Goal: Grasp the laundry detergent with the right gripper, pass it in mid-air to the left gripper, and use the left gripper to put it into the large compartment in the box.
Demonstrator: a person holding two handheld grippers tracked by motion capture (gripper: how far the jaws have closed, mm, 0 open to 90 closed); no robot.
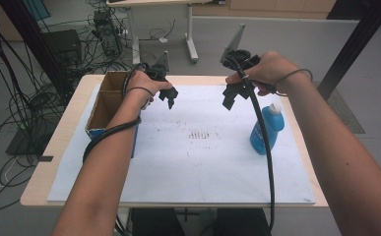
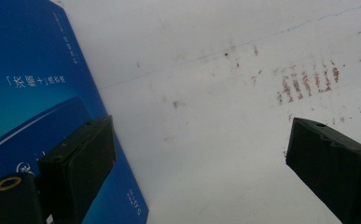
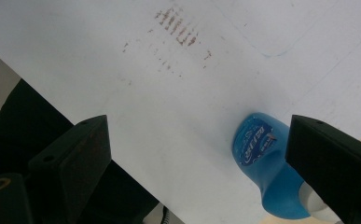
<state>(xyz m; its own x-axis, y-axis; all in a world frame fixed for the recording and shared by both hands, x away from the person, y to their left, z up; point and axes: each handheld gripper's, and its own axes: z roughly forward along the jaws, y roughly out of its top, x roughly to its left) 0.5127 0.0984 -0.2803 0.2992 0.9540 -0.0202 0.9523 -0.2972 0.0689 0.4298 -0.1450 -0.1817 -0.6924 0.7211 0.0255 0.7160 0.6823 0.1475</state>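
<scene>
As seen from the high view, the table [image 1: 45, 194] is covered by a white sheet [image 1: 178, 167] that bears a patch of brown marks [image 1: 200, 135] near its middle. At the right side of the sheet, a blue bottle [image 1: 267, 129] with a white cap is laid flat, its cap pointed away from the person. At the left edge, an open cardboard box [image 1: 107, 105] with blue printed sides is stood upright. Farther back, the left gripper [image 1: 170, 100] is held above the sheet just beside the box, and the right gripper [image 1: 229, 101] is held above the sheet behind the bottle and well apart from it. In the left gripper view, the jaws are seen spread wide with nothing between them; the blue side of the box is located behind the left-hand jaw, and the brown marks are seen beyond. In the right gripper view, the jaws are likewise spread wide and empty; the bottle [image 3: 262, 154] is seen below them on the sheet, partly covered by the right-hand jaw, untouched. Beyond the table, cables and desk legs are seen on the floor [image 1: 286, 44].
</scene>
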